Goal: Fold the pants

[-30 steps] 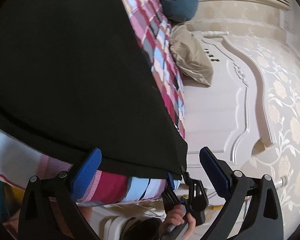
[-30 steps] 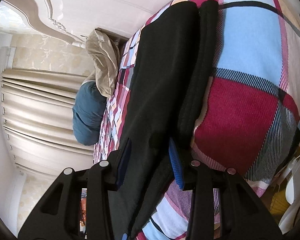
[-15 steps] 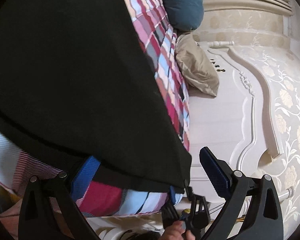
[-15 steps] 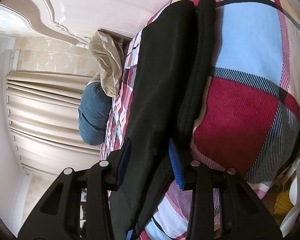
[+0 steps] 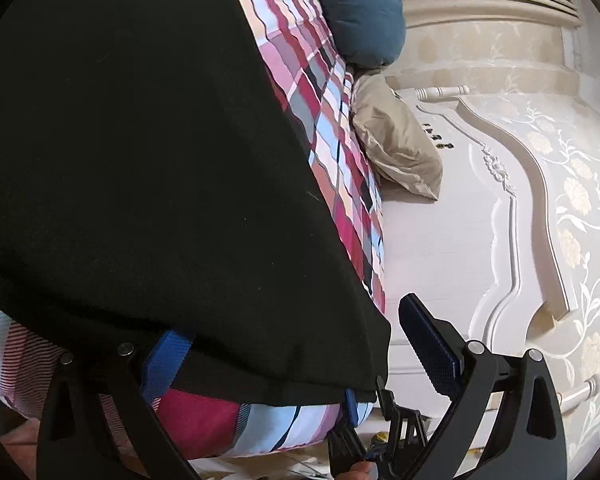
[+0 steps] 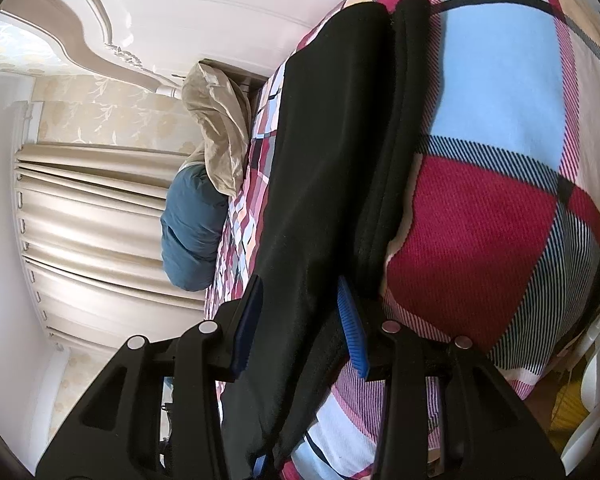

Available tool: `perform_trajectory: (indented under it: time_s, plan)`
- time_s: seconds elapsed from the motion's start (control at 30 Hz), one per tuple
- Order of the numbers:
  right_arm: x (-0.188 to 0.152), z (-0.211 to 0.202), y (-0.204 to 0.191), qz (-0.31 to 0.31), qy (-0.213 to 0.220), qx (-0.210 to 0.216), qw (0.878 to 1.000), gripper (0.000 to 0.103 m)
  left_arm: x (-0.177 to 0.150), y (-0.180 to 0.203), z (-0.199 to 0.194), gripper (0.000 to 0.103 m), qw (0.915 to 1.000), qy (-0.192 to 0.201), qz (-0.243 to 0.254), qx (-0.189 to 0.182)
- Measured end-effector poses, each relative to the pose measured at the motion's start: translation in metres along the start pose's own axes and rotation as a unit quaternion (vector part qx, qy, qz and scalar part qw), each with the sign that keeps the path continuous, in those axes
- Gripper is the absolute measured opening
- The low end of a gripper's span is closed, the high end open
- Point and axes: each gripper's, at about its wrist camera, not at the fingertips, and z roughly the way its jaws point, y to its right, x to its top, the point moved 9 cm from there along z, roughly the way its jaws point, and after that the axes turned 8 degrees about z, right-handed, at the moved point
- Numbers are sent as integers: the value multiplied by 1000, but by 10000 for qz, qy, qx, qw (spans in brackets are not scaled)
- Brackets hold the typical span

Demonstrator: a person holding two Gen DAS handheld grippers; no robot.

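Black pants [image 5: 140, 168] lie spread on a plaid bedspread [image 5: 332, 92]. My left gripper [image 5: 292, 328] is open wide at their near edge: the cloth drapes over its left pad [image 5: 164, 364], while the right pad [image 5: 428, 344] stands free beside the corner. In the right wrist view the pants [image 6: 332, 140] run away as a folded band with a thick ribbed edge. My right gripper [image 6: 300, 284] has that band between its blue pads, and its jaws are closing on it. The right gripper [image 5: 364, 412] also shows low in the left wrist view, at the pants' corner.
A white carved headboard [image 5: 460, 240] rises beside the bed. A beige pillow [image 5: 396, 148] and a blue cushion [image 5: 360, 12] lie at the head end. Pleated curtains [image 6: 100, 208] hang beyond. A hand [image 5: 360, 474] shows at the bottom edge.
The pants' edge now covers more of my left gripper's left pad, and the left view has swung slightly. The right gripper stays on the band of cloth.
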Motion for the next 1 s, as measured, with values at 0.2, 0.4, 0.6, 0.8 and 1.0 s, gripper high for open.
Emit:
perform_trajectory:
  time_s: [0.2, 0.4, 0.6, 0.8, 1.0]
  plan:
    - [2, 0, 4, -97, 93, -201, 9997, 16, -5, 6, 0, 97, 9976, -279, 581, 262]
    - [4, -1, 7, -116, 157, -254, 9995, 11, -7, 0, 13, 18, 9883, -722, 1144, 710]
    - [4, -3, 5, -159, 244, -218, 9993, 6, -14, -3, 8, 10, 9902, -791, 1036, 500]
    - [0, -16, -1, -178, 378, -84, 9991, 5, -14, 10, 0, 10, 9879, -738, 1295, 418]
    - [-3, -25, 6, -128, 452, -104, 9988, 5, -20, 11, -3, 10, 9851, -775, 1474, 419]
